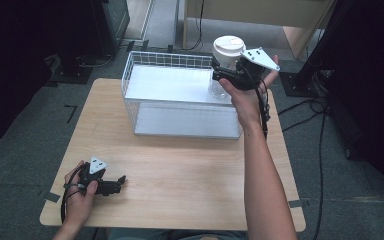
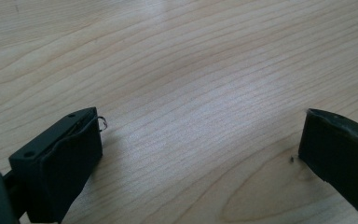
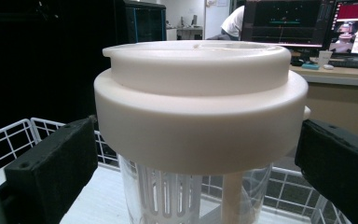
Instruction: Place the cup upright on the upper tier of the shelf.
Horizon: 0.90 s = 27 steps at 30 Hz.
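At the lower left of the high view our left gripper [image 1: 121,179] rests on the wooden worktop [image 1: 180,175], its jaws spread wide with nothing between them; in the left gripper view they frame bare wood grain. Farther up, at the upper right of the frame, our right gripper [image 1: 215,70] holds a clear jar with a white lid [image 1: 228,49] above the right end of the white wire basket [image 1: 145,70]. In the right gripper view the jaws clamp the jar [image 3: 200,140] on either side, just under the lid's rim. We judge the step in hand to be lowering the jar into the basket, or lifting it out. To do it well we should keep the jar upright, hold the squeeze steady, and clear the wire rim before moving sideways.
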Each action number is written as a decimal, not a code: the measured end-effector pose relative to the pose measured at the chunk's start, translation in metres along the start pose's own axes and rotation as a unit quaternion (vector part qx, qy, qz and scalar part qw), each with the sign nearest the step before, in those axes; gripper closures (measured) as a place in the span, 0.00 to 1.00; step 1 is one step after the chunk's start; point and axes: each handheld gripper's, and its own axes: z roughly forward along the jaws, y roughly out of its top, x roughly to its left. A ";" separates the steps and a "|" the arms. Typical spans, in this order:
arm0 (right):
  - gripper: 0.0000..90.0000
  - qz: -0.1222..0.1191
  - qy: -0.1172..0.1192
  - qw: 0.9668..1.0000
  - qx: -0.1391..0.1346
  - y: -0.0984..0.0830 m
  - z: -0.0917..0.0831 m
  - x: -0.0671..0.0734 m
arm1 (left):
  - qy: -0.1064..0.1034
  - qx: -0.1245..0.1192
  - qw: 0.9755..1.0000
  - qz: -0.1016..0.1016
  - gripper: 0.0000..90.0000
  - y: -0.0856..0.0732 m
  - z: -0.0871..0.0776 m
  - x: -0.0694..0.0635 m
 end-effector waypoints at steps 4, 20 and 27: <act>0.00 0.000 0.002 1.000 -0.001 0.000 -0.002 -0.001 | 0.000 0.000 1.000 0.000 0.00 0.000 0.000 0.000; 0.00 -0.009 0.015 1.000 0.001 -0.007 -0.020 0.001 | 0.003 0.001 1.000 0.002 0.00 0.000 0.000 -0.001; 0.00 -0.015 0.018 1.000 0.014 -0.018 -0.031 -0.001 | 0.004 0.002 1.000 0.003 0.00 0.000 0.000 -0.001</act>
